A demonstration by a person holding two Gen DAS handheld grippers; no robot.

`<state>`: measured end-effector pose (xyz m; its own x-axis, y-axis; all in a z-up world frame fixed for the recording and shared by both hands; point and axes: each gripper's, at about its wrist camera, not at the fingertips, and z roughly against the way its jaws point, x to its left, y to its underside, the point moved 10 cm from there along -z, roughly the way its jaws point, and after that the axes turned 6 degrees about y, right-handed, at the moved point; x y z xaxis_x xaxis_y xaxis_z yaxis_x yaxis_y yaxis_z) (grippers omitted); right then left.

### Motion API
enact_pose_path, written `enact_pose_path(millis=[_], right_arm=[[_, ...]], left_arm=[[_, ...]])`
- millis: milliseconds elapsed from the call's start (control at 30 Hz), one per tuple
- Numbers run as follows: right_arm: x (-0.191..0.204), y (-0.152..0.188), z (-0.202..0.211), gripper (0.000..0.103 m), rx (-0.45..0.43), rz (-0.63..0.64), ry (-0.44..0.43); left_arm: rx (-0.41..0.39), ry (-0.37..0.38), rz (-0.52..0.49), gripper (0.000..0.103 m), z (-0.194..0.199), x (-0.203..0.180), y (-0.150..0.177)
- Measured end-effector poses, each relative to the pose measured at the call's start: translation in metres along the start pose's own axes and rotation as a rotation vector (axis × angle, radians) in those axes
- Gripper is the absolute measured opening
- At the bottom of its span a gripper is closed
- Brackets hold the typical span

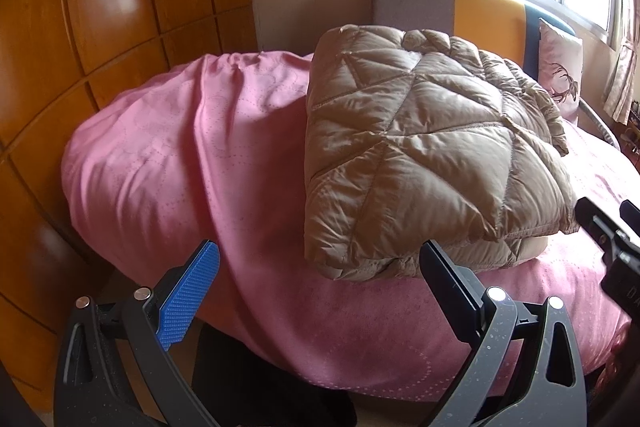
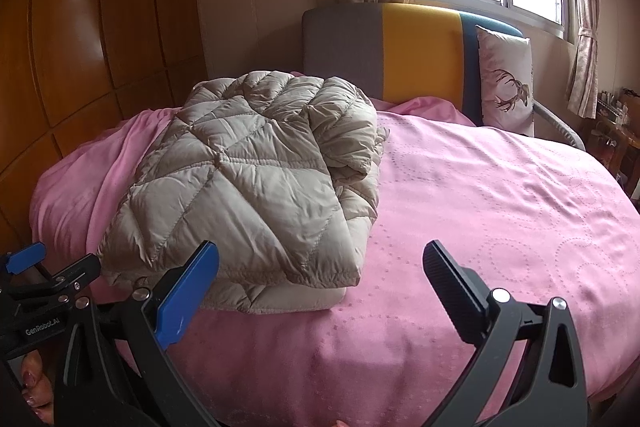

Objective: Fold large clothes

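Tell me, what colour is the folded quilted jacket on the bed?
Beige, stitched in triangles; the jacket shows best in the right wrist view.

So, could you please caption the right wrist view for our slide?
Folded beige quilted jacket on the pink bedspread, right gripper open and empty before it.

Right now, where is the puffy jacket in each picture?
Left wrist view: the jacket lies folded on the pink bed, centre-right, just beyond the open left gripper.
Right wrist view: the jacket sits left of centre, ahead of the open right gripper and to its left.
Shared landmark: the deer pillow against the headboard, right of the jacket in both.
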<state>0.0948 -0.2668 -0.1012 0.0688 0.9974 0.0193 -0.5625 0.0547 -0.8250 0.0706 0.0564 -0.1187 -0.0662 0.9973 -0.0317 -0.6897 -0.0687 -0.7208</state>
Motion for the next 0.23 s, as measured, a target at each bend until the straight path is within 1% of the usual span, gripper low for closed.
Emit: enact_pose_path(millis=[100,133,233], right_arm=[[-0.027,-0.006,-0.013,0.101,0.018,-0.057,0.035],[-0.042,-0.009,-0.019,0.101,0.026,-0.080,0.065],[-0.096,-0.016,-0.042,0.101,0.047,-0.140,0.199]], left_arm=[[0.035,0.008,0.011,0.099,-0.008,0.003,0.002],[0.048,0.006,0.013,0.099,-0.011,0.005,0.003],[0.099,0.008,0.033,0.099,-0.022,0.011,0.009]])
